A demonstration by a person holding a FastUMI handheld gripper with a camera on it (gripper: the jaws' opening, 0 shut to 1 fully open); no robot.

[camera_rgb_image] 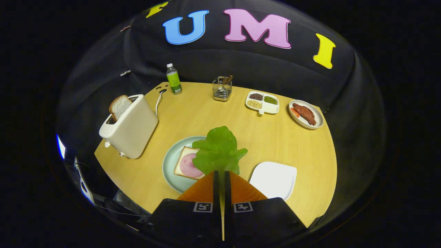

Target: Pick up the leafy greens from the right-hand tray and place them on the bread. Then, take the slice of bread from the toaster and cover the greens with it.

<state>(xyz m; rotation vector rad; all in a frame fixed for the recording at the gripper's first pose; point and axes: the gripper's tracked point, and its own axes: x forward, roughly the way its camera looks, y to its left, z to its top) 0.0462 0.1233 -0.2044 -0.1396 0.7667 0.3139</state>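
Observation:
My gripper [222,172] is shut on the stem end of a leafy green [219,150], which stands up from between the fingers, held above the table. Under and left of the leaf, a slice of bread [183,164] topped with a pink round of ham [188,166] lies on a pale green plate [171,156]. The leaf hides the bread's right part. To the right of the fingers a white tray [274,179] rests bare. At the table's left a white toaster [130,126] holds a bread slice [119,107] sticking out of its slot.
Along the table's far side stand a green-labelled bottle [174,79], a wire cutlery holder [222,89], a divided white dish of beans [262,102] and a plate with meat [306,114]. The toaster's cord [159,100] runs toward the back. The round wooden table [275,141] drops off near my fingers.

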